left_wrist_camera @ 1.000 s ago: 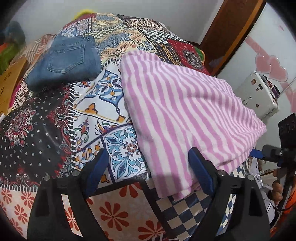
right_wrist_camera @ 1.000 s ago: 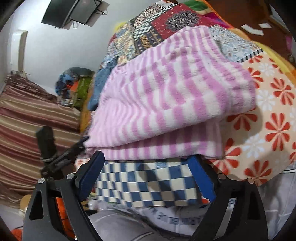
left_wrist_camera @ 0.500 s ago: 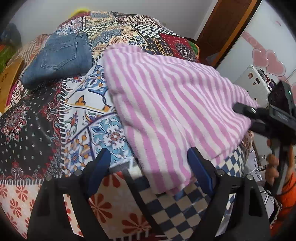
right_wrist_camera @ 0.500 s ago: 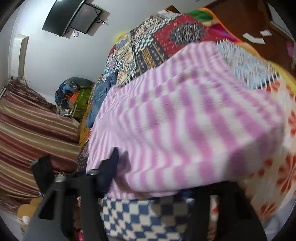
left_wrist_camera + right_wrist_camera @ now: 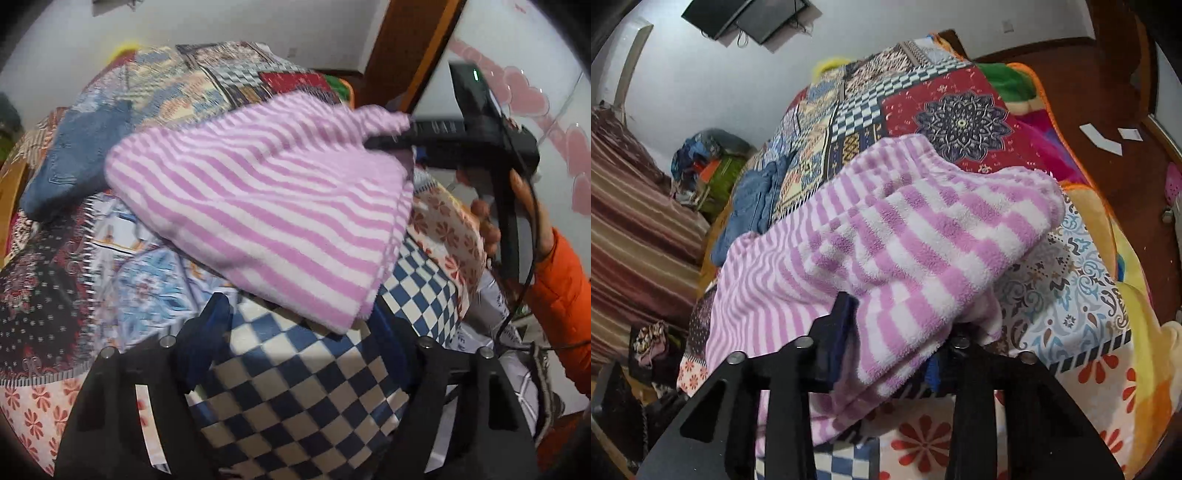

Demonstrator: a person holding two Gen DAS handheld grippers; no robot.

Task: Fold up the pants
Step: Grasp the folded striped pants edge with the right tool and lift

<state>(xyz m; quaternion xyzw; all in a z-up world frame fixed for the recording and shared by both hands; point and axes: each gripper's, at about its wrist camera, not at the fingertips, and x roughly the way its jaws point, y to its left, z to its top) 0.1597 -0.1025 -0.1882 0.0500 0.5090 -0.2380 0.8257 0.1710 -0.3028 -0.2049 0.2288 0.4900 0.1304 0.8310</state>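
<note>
Item: pink-and-white striped pants [image 5: 266, 206], fleecy, partly folded, lying near the front edge of the bed [image 5: 280, 387]. One end was lifted off the bed and doubled back over the rest of the garment; the lower layers lay flat on the bedspread, and a folded corner reached out to the checkered patch at the front edge.

Right gripper [image 5: 890, 336]: clenched on a thick bunch of the pants, the fabric gathered between its two dark fingers and spilling over them. From the left wrist view the same right gripper appeared at the pants' raised far corner, carried in a hand [image 5: 517, 206] with an orange sleeve [image 5: 565, 302].

Left gripper [image 5: 295, 325]: jaws spread wide, nothing between them, positioned low over the blue-and-white checkered patch at the bed's front edge, just beside the near folded corner of the pants; contact with that corner could not be determined.

Bedspread [image 5: 960, 110]: patchwork of floral, checkered and medallion prints, covering the whole bed.

Folded blue jeans [image 5: 74, 158]: on the far left part of the bed, well apart from the striped pants.

Wall-mounted screen [image 5: 750, 14]: on the white wall beyond the bed's far edge.
</note>
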